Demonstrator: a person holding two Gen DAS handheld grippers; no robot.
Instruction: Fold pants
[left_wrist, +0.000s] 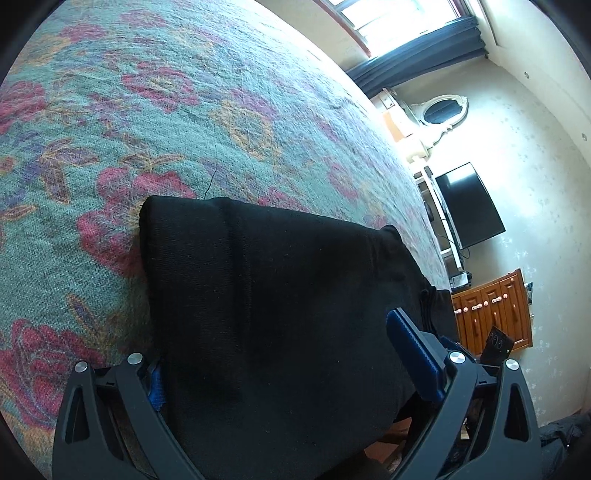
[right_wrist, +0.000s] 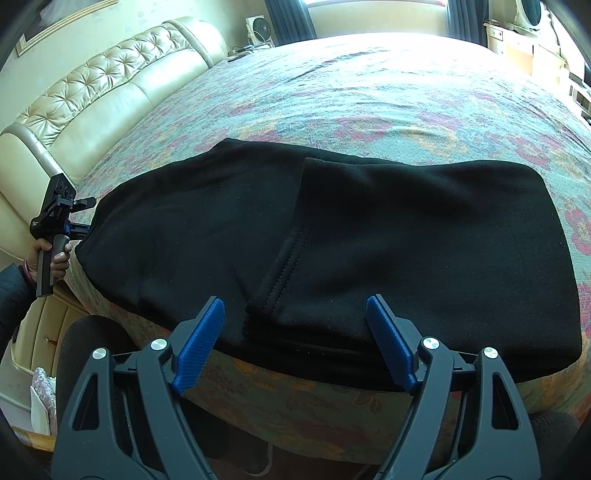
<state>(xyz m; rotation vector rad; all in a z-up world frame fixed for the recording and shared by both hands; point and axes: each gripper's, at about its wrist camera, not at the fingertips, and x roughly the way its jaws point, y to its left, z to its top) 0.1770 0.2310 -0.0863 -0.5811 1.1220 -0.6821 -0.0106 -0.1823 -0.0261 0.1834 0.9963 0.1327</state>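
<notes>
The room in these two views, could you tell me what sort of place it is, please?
Most likely a home bedroom: a wide bed under a floral bedspread, a tufted cream headboard, and a wooden dresser beside a wall-mounted television.

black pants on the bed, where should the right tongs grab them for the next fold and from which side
Probably the hemmed leg end of the black pants on the near edge of the bed. Its stacked layers form a free edge facing the right tongs, which hang open just short of it. Come in low from the bed's near side, one finger under the layers.
</notes>
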